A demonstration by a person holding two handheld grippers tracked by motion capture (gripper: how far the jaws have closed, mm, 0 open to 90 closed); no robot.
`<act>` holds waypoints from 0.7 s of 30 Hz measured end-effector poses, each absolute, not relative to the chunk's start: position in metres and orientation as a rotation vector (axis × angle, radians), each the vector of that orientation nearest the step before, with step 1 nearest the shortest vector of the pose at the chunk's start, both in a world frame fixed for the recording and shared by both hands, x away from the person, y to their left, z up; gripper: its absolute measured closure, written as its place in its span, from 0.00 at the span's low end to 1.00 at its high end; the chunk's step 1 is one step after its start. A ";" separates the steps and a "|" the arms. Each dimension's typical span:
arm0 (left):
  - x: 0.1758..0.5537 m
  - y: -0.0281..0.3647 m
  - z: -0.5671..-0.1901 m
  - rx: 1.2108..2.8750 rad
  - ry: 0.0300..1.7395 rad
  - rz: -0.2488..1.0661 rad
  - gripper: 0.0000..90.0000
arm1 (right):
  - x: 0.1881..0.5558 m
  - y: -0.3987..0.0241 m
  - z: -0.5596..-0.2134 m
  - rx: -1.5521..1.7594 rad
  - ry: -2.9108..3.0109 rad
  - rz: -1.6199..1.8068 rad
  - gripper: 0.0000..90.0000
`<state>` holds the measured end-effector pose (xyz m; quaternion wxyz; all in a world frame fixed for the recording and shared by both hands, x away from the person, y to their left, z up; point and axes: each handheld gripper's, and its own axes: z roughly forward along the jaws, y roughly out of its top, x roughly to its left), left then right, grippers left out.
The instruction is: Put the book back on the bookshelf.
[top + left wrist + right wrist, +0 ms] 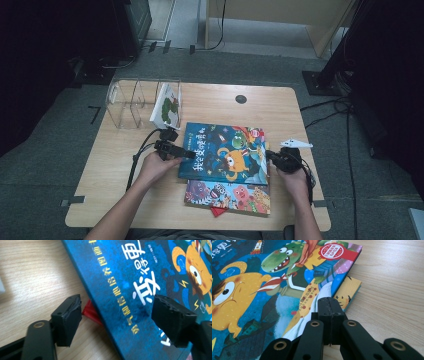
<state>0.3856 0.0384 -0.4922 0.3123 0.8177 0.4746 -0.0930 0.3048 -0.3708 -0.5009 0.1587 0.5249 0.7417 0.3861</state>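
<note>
A blue picture book (222, 152) with an orange monster lies flat on the wooden table, overlapping a red and orange picture book (227, 197) nearer me. My left gripper (187, 154) is at the blue book's left edge. In the left gripper view it (117, 303) stands open, one jaw over the table and the other over the cover (130, 277), with neither pad pressing. My right gripper (270, 156) is at the book's right edge. In the right gripper view it (329, 301) is shut with nothing between the jaws, its tips at the cover's (262, 290) corner.
A clear plastic rack (132, 102) stands at the table's back left with a white book (167, 107) upright in its right slot. A dark round grommet (241, 99) sits near the back edge. Something red (91, 312) pokes out under the blue book. Bare wood (392, 280) lies to the right.
</note>
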 end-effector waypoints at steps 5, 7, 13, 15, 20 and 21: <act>0.386 0.030 -0.489 2.197 1.250 -0.199 0.29 | 0.306 -0.368 -0.501 1.496 2.127 1.107 1.00; 0.386 0.030 -0.486 2.197 1.268 -0.194 0.31 | 0.306 -0.368 -0.501 1.493 2.130 1.106 1.00; 0.387 0.034 -0.478 2.203 1.305 -0.196 0.42 | 0.306 -0.368 -0.501 1.503 2.134 1.121 1.00; 0.387 0.034 -0.476 2.221 1.313 -0.202 0.42 | 0.306 -0.368 -0.501 1.501 2.136 1.121 1.00; 0.385 0.040 -0.464 2.173 1.309 -0.215 0.47 | 0.306 -0.367 -0.501 1.498 2.140 1.115 1.00; 0.385 0.041 -0.460 2.170 1.299 -0.214 0.47 | 0.306 -0.367 -0.501 1.499 2.140 1.115 1.00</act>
